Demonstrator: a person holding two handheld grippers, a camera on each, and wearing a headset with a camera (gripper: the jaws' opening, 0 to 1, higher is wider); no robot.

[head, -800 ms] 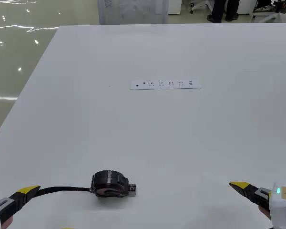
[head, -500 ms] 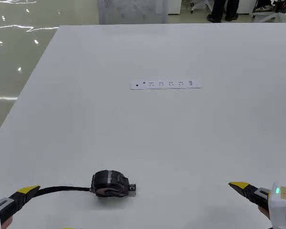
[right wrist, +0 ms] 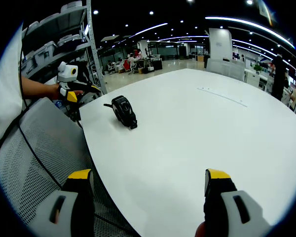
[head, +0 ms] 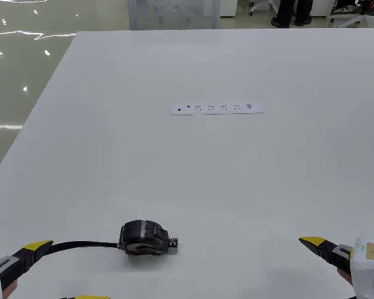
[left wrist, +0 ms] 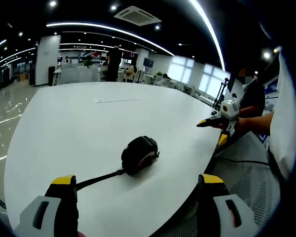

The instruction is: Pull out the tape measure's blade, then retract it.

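Risks first. The black, rounded tape measure case with a grey band [head: 143, 238] lies loose on the smooth white workbench [head: 237, 174], near the edge closest to you. If you pull the blade before the case is pinned, the whole case will probably slide along with it. The small metal blade tip [head: 172, 243] sticks out of the case's right side. It is too small in these views to tell how much hook there is to grip, so a pinch there may slip off. A thin black strap [head: 81, 246] trails from the case towards your left. If you catch the strap instead of the case body, you would have little hold on the case. A blade released all at once could whip back and knock the case off the near edge.

Now the pose. Your left gripper [head: 62, 272] hovers low at the left, near the free end of the strap, with its yellow-tipped jaws spread wide and holding nothing. Its own view shows the case just ahead, between the jaws. Your right gripper [head: 327, 249] hovers at the right, well apart from the case. It is level with the case and pointing inward, and its jaws are also wide apart and empty. A white flush socket strip [head: 216, 109] sits far up the bench.
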